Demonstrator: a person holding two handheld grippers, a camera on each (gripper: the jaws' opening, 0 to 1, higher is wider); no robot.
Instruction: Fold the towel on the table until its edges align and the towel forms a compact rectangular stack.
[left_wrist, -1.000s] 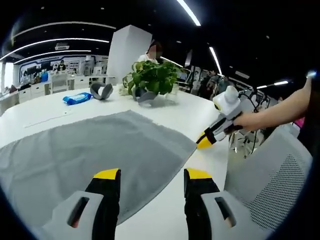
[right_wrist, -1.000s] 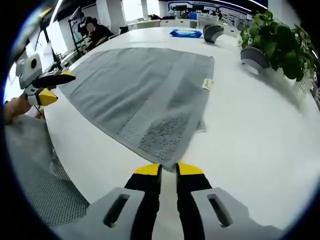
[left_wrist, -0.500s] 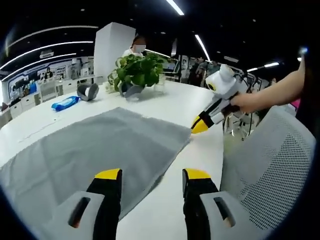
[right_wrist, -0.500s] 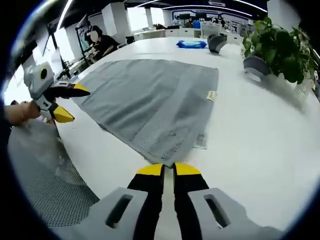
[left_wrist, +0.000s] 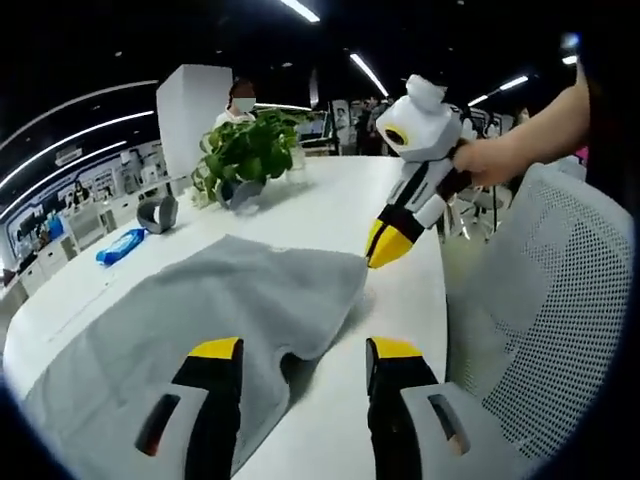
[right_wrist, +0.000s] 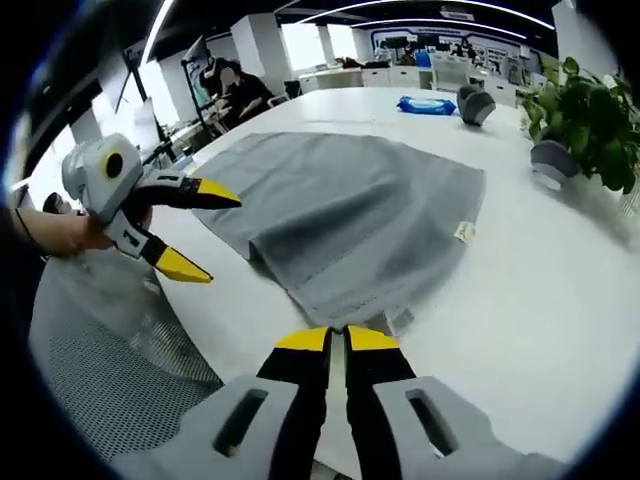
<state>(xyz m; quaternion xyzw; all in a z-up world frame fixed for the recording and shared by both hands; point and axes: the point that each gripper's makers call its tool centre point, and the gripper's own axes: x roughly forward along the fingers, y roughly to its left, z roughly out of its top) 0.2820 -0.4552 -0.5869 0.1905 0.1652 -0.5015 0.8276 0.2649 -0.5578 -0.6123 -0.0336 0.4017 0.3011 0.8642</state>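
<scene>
Where fingers (right_wrist: 336, 340) meet, towel (right_wrist: 350, 210) corner hidden

Left hand-held gripper (left_wrist: 302, 352) jaws apart; right hand-held gripper (right_wrist: 336, 341) jaws closed

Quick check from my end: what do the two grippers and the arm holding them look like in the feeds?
Both match: the left gripper and right gripper have black jaws capped with yellow tips, set in pale grey housings with slotted cut-outs. Seen from the left gripper view, the right gripper's body is white and rounded. No cables are visible. The forearm gripping it shows no sleeve.
</scene>
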